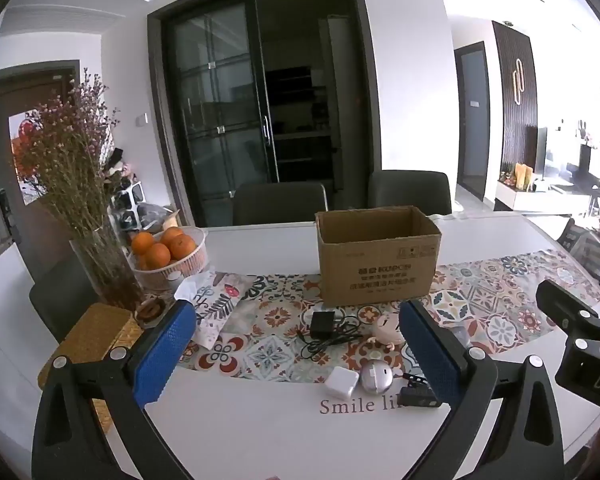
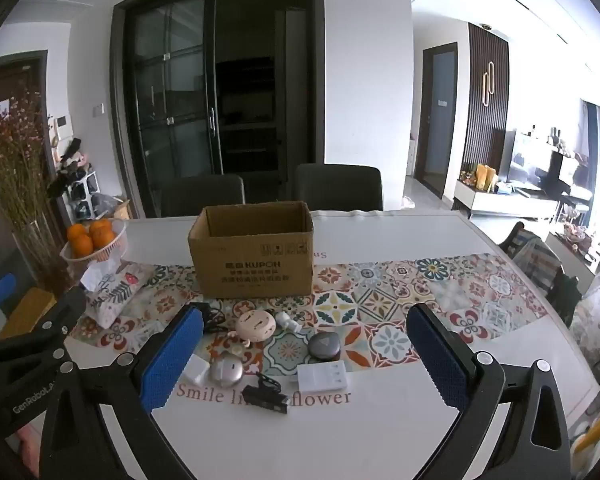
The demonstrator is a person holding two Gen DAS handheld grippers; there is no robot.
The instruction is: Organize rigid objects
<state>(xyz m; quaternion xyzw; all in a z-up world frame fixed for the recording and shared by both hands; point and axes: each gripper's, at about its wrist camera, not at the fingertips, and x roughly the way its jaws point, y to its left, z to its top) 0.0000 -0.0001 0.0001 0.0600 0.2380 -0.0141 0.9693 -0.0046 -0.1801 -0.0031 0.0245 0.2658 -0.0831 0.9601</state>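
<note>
Black clip-light (image 2: 266, 394) lengthwise across table (image 2: 380, 432)

My open-topped cardboard box (image 2: 252, 254) stands upright. In front of it lie a black adapter with cord (image 1: 324, 326), a pink round case (image 2: 255, 323), a grey pebble case (image 2: 324, 345), a silver disc (image 2: 226, 372), a white cube charger (image 1: 342, 383), a white strip (image 2: 324, 376) and a black clip gadget (image 2: 266, 396).

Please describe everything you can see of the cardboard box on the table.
The cardboard box is plain brown corrugated card, upright, its top open with no flaps showing; what little of its inside shows is bare. Dark print and symbols mark the front. It stands on the patterned runner, behind the small gadgets, touching nothing else.
</note>
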